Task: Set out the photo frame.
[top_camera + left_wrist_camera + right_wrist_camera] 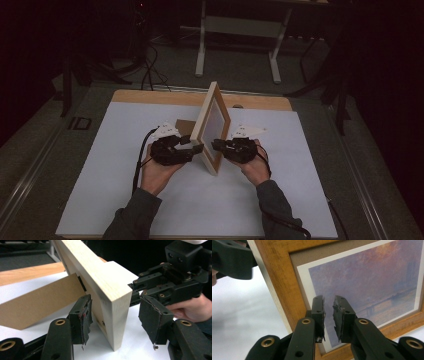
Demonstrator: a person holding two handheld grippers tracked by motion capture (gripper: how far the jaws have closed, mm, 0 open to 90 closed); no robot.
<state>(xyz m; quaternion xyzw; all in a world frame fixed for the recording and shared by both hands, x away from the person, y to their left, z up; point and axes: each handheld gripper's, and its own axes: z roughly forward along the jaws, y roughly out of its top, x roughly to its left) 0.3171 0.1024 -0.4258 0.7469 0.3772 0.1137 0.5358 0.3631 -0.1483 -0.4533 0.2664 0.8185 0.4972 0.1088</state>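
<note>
Table [125, 210] carried one white sheet, and one wooden picture frame [212, 127] stood on edge near the sheet's middle, tilted a little, with its printed face turned to the person's right. Frame taken as landmark for all positions below.

Step in hand, as judged: propping the frame upright on its easel back. One brown cardboard stand flap [40, 305] was swung out from the frame's rear, on its left side, its lower edge close to the sheet (contact with the sheet could not be confirmed).

Left gripper [115, 322] sat at the frame's near lower corner, jaws spread wide, one pad on each side of the corner; the left pad [83, 318] lay just beside the back face, the other stood apart from the front. Nothing clamped. Right gripper [329, 315] was at the frame's front, low on the picture side, jaws drawn nearly together with a thin gap and nothing between them; its tips pointed at the glass, apparently steadying it, though touch was not certain.

Next move, as judged: ease the frame back until it rests on the flap, then withdraw both grippers slowly, watching for tipping.

Count: frames 1, stand flaps 1, grippers 2, hands 2, sheets 1.
</note>
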